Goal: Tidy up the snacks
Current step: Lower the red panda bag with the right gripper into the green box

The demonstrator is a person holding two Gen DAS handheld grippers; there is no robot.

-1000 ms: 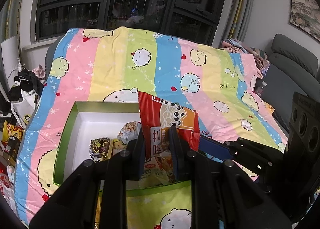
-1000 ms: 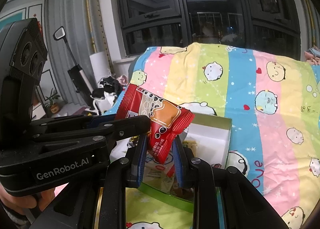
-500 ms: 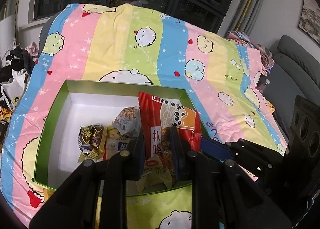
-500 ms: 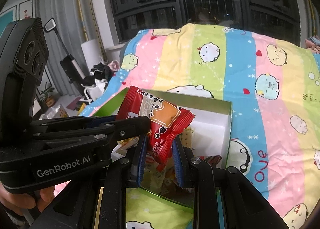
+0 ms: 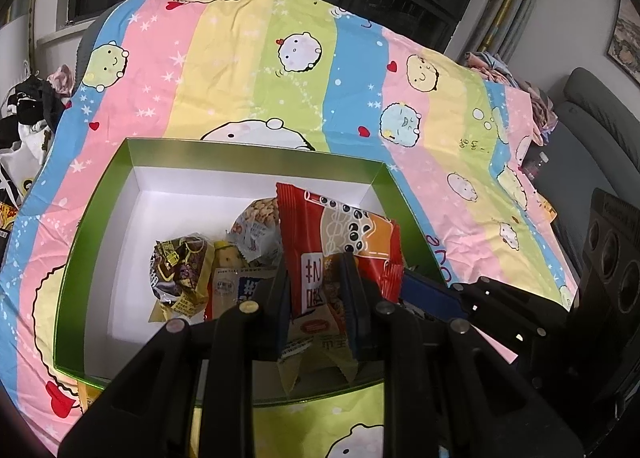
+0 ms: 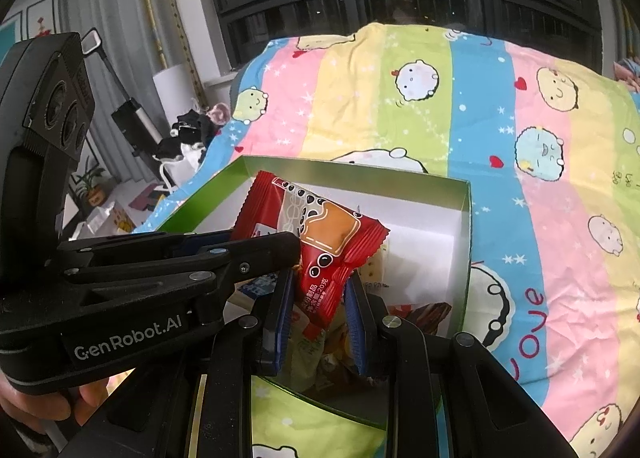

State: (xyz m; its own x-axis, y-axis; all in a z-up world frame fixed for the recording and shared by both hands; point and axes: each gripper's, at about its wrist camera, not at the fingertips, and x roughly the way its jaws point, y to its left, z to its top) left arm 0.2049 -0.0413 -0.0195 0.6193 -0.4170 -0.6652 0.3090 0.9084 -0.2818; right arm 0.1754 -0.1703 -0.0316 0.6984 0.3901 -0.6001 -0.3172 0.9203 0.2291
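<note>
both tongs, left [image 5: 316, 290] and right [image 6: 318, 290], pinch one red snack packet [image 6: 320, 234] above the green box [image 5: 96, 213].

The red snack packet [image 5: 340, 242], clamped between both grippers, has been lowered towards the green box [image 5: 100, 201], whose whole far edge is now seen.

My left claw [image 6: 298, 258] is matte black with silver screws and white "GenRobot.AI" lettering; my right claw [image 6: 318, 298] has black fingers lined with blue pads [image 6: 286, 310].
</note>
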